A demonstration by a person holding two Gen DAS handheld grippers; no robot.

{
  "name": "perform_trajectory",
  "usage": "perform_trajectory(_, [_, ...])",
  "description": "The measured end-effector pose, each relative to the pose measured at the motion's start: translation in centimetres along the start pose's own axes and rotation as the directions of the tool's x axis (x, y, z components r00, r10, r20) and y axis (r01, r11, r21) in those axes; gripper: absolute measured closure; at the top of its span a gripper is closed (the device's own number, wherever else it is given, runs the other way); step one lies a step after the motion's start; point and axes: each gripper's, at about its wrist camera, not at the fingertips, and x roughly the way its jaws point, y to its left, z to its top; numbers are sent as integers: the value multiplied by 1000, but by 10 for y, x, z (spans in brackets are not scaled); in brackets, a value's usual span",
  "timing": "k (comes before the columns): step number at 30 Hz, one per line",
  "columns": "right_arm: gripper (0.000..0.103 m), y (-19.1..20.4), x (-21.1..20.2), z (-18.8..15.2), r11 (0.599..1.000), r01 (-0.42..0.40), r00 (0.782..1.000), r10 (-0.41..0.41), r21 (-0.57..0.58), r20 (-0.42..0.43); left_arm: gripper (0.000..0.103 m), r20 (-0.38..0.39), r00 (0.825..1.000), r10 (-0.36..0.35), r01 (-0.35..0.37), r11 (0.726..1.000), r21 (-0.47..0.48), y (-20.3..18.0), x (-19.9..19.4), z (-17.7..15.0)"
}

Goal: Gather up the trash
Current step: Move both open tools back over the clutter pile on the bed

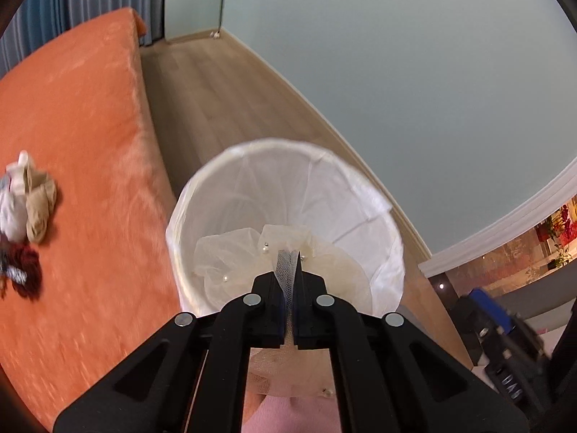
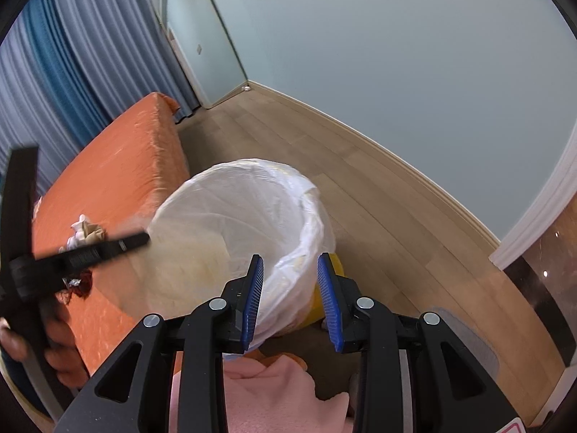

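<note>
Pinching a strip of white mesh netting, your left gripper hangs over the lined trash bin. Your right gripper stands partly open around the bin's bag rim, pads not pressing.

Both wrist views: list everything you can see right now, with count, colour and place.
Round bin with white plastic liner: one, white, on the floor beside the bed.
Cream netting with pearl beads: one bundle, cream, inside the bin, one strip pinched by the left gripper.
Orange bedspread: one, orange, left of the bin.
Crumpled trash pile: one cluster, white, tan and dark red, on the bedspread.
Wooden floor: light brown, behind the bin.
Curtains: blue and grey, behind the bed.
Pink clothing: below the grippers.
Left gripper: black, shut on netting.
Right gripper: black, blue pads, open around the bin rim.
</note>
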Motion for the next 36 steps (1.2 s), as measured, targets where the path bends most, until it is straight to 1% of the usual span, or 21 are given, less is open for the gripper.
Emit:
perform_trajectory(4, [72,1,0,2,1000,-3,1000,3,3,6,101,46,999,-14,13,999,32,-18,-7,24])
perform_trajectory(5, [72,2,0,3,1000,-4,1000,4,2,8,99,57,998,-18,15,999,41,-22,-9,27])
perform_trajectory(6, [72,3,-1,4,1000,-7,1000,7,2,12,96,70,997,-15,12,999,48,-26,-11,29])
perform_trajectory(7, [72,4,-1,5,1000,-11,1000,11,0,13,79,75,997,-8,4,999,50,-26,-11,31])
perform_trajectory(8, [72,6,-1,6,1000,-16,1000,16,-4,14,54,85,996,0,-4,999,53,-27,-13,32])
perform_trajectory(9, [70,10,-1,7,1000,-18,1000,19,-10,16,43,107,994,19,-24,999,46,-27,-19,33])
perform_trajectory(10, [68,12,-1,7,1000,-22,1000,22,-14,19,36,132,991,29,-35,999,41,-26,-24,31])
perform_trajectory(12, [61,18,-3,9,999,-31,999,32,-22,27,33,145,989,30,-36,999,41,-23,-28,30])
perform_trajectory(15, [57,29,-5,11,998,-43,998,45,-39,36,32,149,988,37,-39,999,10,-10,-39,29])
perform_trajectory(20, [55,50,-10,13,995,-67,997,70,-67,43,32,167,984,56,-48,998,-48,17,-56,21])
perform_trajectory(25, [54,83,-13,12,988,-96,994,100,-119,34,30,186,977,109,-91,991,-103,47,-78,3])
perform_trajectory(28, [54,108,-14,9,980,-113,993,118,-164,23,25,184,972,146,-117,981,-157,73,-89,-8])
perform_trajectory(31, [54,133,-14,6,970,-135,990,140,-202,13,24,175,969,175,-134,966,-222,104,-98,-20])
perform_trajectory(33, [48,150,-13,4,963,-149,988,154,-223,5,23,167,964,204,-155,951,-267,128,-104,-28])
perform_trajectory(36, [47,181,-8,-2,949,-178,984,180,-261,-17,23,161,960,231,-171,932,-319,157,-113,-38])
